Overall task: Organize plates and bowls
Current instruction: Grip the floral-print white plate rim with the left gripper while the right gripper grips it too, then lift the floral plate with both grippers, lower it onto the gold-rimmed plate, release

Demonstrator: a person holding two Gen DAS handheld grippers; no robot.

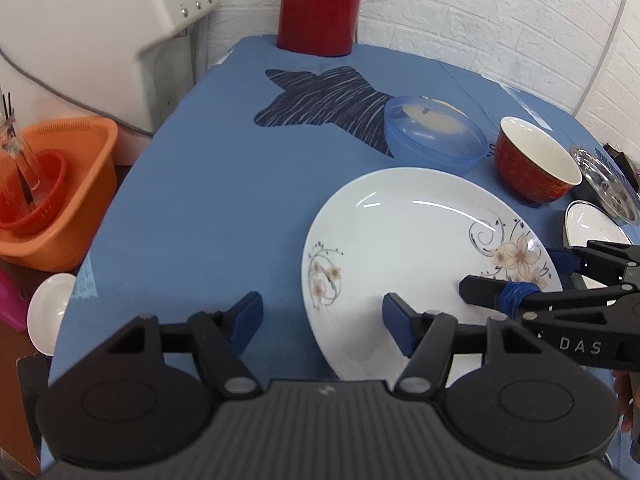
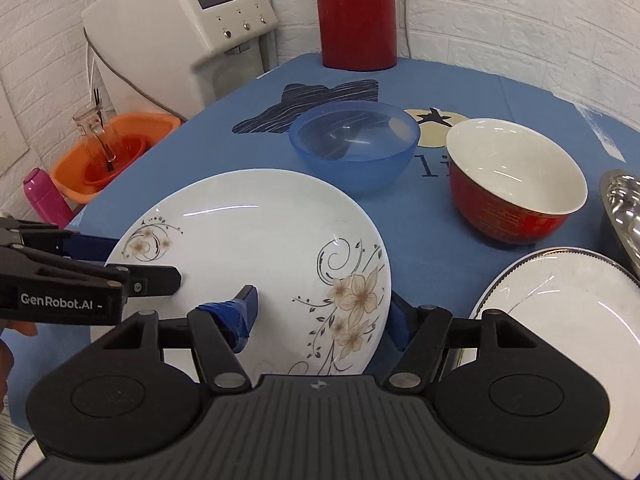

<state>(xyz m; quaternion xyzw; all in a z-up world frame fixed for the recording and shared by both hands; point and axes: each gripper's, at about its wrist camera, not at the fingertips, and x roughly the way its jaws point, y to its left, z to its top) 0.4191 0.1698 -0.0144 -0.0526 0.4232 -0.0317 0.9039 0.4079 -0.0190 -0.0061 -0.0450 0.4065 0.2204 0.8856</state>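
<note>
An orange plastic tub (image 1: 60, 196) with a red strainer basket inside stands off the left edge of the desk (image 1: 192, 208), which is covered in a blue cloth printed with a dark striped star. On the cloth lies a large white ceramic plate with brown flower-and-scroll decoration (image 1: 404, 248), glossy, shallow and round, tilted so its near edge is raised. The left gripper (image 1: 322, 322) is spread wide, one blue-padded finger over bare cloth and the other over the plate's near-left part; it clasps nothing. The right gripper (image 2: 320, 314) straddles the plate's right rim, one tape-wrapped finger above the white face and the other below and outside the rim; in the right wrist view its fingers look well apart, and whether they press the plate I cannot tell. Behind the plate sits a translucent blue plastic bowl (image 2: 354, 144), and just right of it a red bowl with a white inside (image 2: 512, 184), both apart from the plate. Further right, a white plate with a silver-trimmed rim (image 2: 568, 304) lies near the flowered plate, and a shiny metal dish (image 2: 624, 204) sits at the far right edge. A tall red thermos jug (image 2: 356, 12) stands at the back by the white brick wall. Open cloth stretches left of the plate toward the desk's left edge.
</note>
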